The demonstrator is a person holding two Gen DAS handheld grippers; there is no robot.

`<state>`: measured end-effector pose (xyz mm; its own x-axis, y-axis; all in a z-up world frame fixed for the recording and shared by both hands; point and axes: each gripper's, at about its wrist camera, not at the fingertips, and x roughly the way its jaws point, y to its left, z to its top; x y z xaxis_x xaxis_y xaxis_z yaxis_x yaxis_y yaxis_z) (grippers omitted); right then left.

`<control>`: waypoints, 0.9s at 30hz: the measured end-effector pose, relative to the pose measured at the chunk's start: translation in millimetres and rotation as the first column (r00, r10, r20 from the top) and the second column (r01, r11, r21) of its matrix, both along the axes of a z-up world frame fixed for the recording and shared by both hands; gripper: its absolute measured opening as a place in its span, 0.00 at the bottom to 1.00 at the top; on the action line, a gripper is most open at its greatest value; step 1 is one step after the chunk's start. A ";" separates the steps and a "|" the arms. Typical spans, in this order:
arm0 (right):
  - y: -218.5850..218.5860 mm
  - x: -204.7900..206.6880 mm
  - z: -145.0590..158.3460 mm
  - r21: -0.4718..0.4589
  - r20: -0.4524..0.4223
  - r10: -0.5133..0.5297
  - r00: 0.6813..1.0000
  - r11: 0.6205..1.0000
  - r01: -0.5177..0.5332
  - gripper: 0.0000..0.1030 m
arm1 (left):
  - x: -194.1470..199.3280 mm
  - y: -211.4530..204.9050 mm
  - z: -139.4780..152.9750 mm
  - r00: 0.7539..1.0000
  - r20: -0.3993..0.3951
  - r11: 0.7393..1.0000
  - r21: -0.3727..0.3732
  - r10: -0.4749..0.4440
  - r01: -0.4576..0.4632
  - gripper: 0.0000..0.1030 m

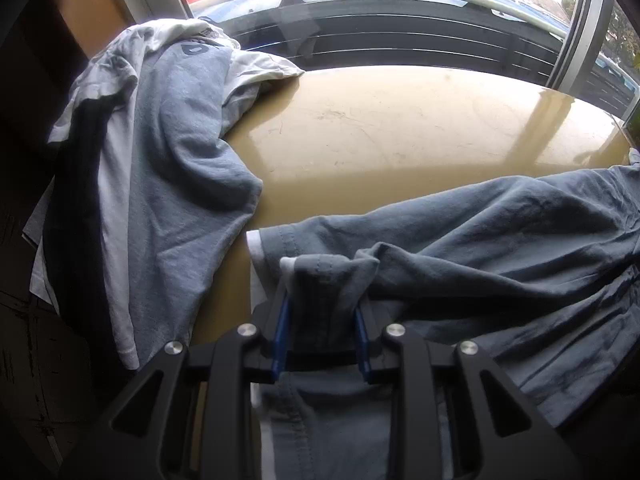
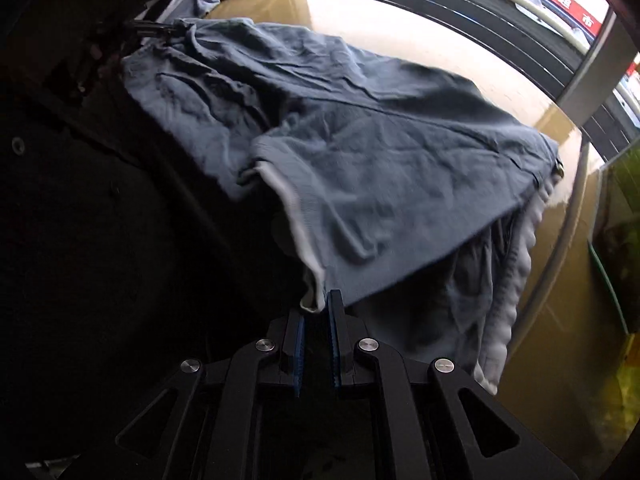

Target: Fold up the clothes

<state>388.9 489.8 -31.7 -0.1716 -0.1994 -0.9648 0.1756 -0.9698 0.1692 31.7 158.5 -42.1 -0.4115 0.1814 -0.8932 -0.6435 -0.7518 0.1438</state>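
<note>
Blue-grey cotton shorts [image 1: 480,232] are lying unfolded on the tan table [image 1: 400,128], both grippers' [image 1: 324,308] [image 2: 318,320] jaws pinching hems, folding barely starting

So the table [image 1: 400,128] runs up to a window [image 1: 360,20] at the far side. A pile of clothes [image 1: 160,140] sits on its far left corner. The shorts [image 1: 500,232] lie across the near edge, right of the pile, with bare tabletop between them and the window.
</note>
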 end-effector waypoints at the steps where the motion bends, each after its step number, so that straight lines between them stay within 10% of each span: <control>1: 0.8 0.9 3.5 -0.018 0.008 0.002 1.000 1.000 -0.002 0.13 | 1.8 2.0 -0.2 1.000 -0.012 1.000 -0.012 -0.010 0.010 0.27; 8: -17.6 -35.9 50.3 -0.181 -0.174 0.072 0.982 0.978 -0.103 0.46 | 3.6 1.7 1.7 0.999 -0.031 1.000 -0.015 -0.020 0.020 0.27; 16: -27.1 -95.9 12.0 -0.077 -0.114 -0.037 0.993 0.997 0.029 0.47 | 6.5 0.3 4.3 0.997 -0.059 0.999 -0.002 -0.044 0.044 0.27; 20: -82.4 -91.0 -19.4 0.194 -0.088 0.174 0.981 0.969 -0.154 0.48 | 3.5 -6.6 9.4 0.996 -0.060 0.997 0.034 -0.062 0.064 0.28; 27: -63.2 -139.0 5.0 0.101 -0.144 0.012 0.990 0.995 0.002 0.50 | 4.7 -33.0 21.7 0.992 -0.069 0.988 0.111 -0.101 0.108 0.39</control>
